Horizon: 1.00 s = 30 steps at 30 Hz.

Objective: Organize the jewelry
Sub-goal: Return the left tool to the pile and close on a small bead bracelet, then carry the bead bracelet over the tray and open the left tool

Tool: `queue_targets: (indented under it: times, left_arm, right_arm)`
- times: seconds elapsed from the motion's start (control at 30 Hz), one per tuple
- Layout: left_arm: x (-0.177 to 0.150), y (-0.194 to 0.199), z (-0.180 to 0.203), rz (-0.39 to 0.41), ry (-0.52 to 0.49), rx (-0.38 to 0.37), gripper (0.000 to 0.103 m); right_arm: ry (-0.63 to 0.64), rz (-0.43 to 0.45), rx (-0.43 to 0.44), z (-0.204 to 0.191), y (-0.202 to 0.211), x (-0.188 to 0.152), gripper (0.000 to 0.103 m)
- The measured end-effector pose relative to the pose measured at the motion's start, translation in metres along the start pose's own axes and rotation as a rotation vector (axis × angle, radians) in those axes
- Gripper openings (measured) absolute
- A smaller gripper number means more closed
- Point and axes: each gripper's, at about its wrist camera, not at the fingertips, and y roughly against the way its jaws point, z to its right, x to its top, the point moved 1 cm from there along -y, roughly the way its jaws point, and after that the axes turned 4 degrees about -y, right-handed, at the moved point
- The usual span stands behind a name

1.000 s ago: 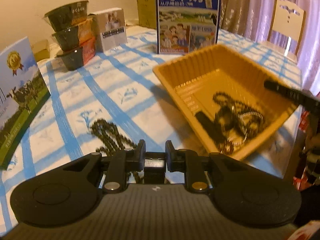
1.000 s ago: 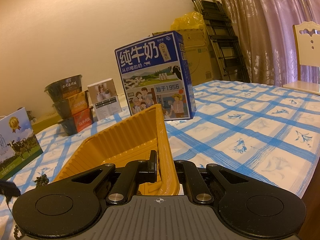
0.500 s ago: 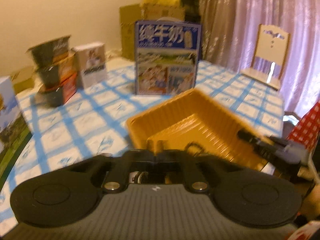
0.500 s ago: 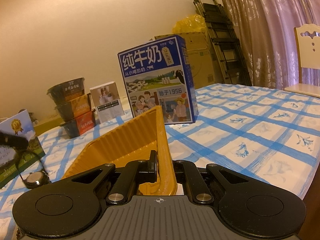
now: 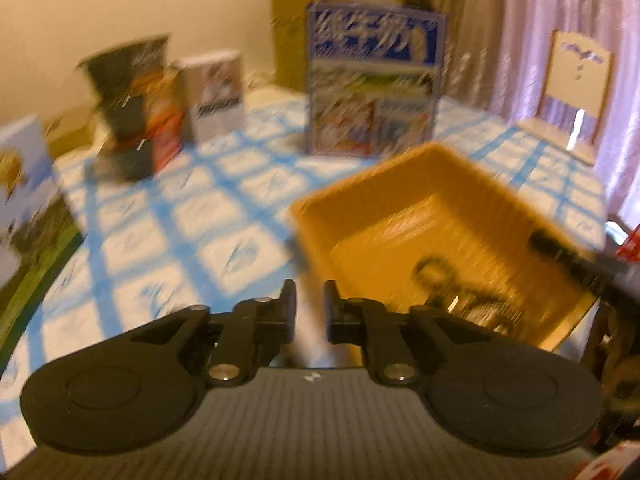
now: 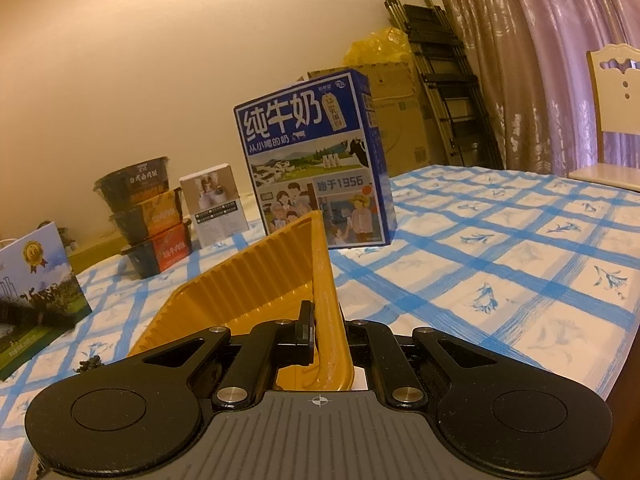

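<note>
An orange plastic tray (image 5: 400,196) sits on the blue-checked tablecloth and is tilted; dark jewelry (image 5: 460,284) lies in its lower corner. My right gripper (image 6: 326,332) is shut on the tray's near rim (image 6: 324,280) and holds that side raised. My left gripper (image 5: 310,304) is left of the tray with its jaws a little apart and nothing between them; this view is blurred by motion. A dark bead string (image 6: 90,364) lies on the cloth left of the tray in the right wrist view.
A blue milk carton (image 6: 312,168) stands behind the tray. Stacked noodle bowls (image 6: 148,220) and a small white box (image 6: 216,204) are at the back left. A cow-print box (image 6: 36,284) stands at the left. A chair (image 6: 612,116) is at the far right.
My left gripper carried a watch-like piece up toward the tray, and now its jaws have parted and are empty. The right gripper kept its hold on the tray rim.
</note>
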Motion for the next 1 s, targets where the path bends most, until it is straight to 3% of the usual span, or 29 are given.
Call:
queue_targets:
  times: [0.2,0.27,0.37,0.5,0.57,0.63,0.83,1.0]
  left_arm:
    - [-0.037,-0.018,-0.013,-0.113,0.000,0.006,0.031]
    - [-0.037,-0.025,-0.016,-0.115,0.026,-0.005,0.038]
    - [-0.032,-0.038,-0.018,-0.114,0.043,0.000,0.038]
    - [-0.027,-0.056,-0.017,-0.129,0.064,-0.023,0.035]
    - [-0.027,-0.064,-0.015,-0.144,0.061,-0.010,0.019]
    - [-0.029,-0.069,-0.016,-0.149,0.079,-0.024,0.014]
    - [-0.025,-0.059,-0.017,-0.132,0.099,-0.021,0.008]
    - [-0.011,-0.034,-0.016,-0.070,0.098,-0.025,0.008]
  right_arm:
    - [0.002,0.000,-0.007,-0.002,0.000,0.000,0.007]
    - [0.002,-0.002,-0.009,-0.003,-0.001,0.000,0.007]
    - [0.000,-0.007,-0.014,-0.002,-0.003,0.000,0.007]
    - [0.002,-0.008,-0.013,-0.002,-0.004,0.000,0.007]
    - [0.002,-0.008,-0.014,-0.001,-0.004,-0.001,0.007]
    - [0.004,-0.007,-0.013,-0.001,-0.004,-0.001,0.007]
    - [0.004,-0.005,-0.010,-0.001,-0.004,-0.001,0.007]
    - [0.003,-0.001,-0.006,-0.002,-0.004,0.000,0.007]
